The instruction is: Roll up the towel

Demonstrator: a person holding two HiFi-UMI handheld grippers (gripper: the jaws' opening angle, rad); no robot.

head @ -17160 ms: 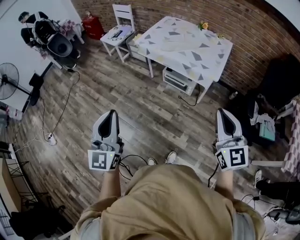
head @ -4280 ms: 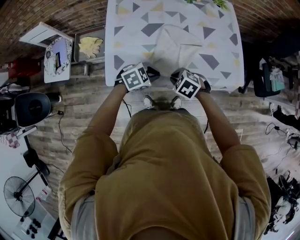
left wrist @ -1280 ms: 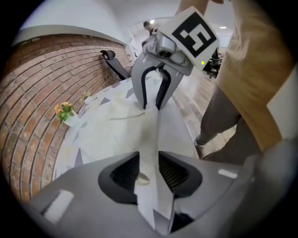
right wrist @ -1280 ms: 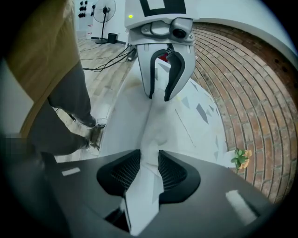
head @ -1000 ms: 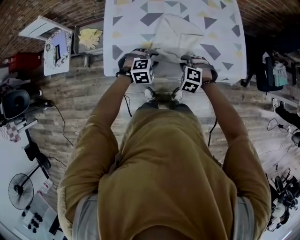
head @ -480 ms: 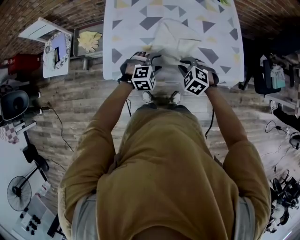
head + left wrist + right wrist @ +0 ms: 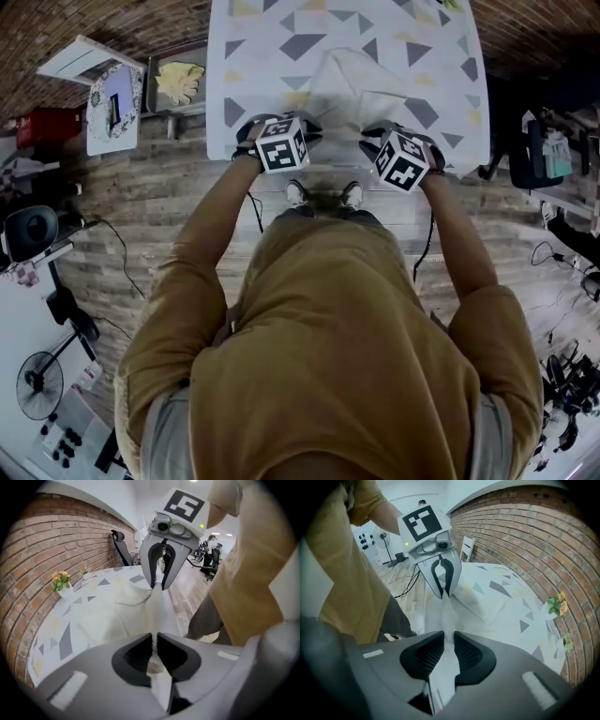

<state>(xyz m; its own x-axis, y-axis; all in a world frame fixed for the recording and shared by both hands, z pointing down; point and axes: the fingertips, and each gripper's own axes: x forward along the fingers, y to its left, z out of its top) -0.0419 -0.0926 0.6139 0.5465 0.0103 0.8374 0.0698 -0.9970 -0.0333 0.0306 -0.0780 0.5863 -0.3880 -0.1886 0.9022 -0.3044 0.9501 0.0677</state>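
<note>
Towel (image 7: 349,80) edge taut, left tongs (image 7: 154,641) clamped on 1 end, right tongs (image 7: 449,641) clamped on other

The counter (image 7: 221,112) wears a white cloth (image 7: 436,52) printed with grey and yellow triangles, and on it lie a pale towel (image 7: 352,80) toward the near edge and, at the brick-wall end, orange flowers (image 7: 60,579).
</note>
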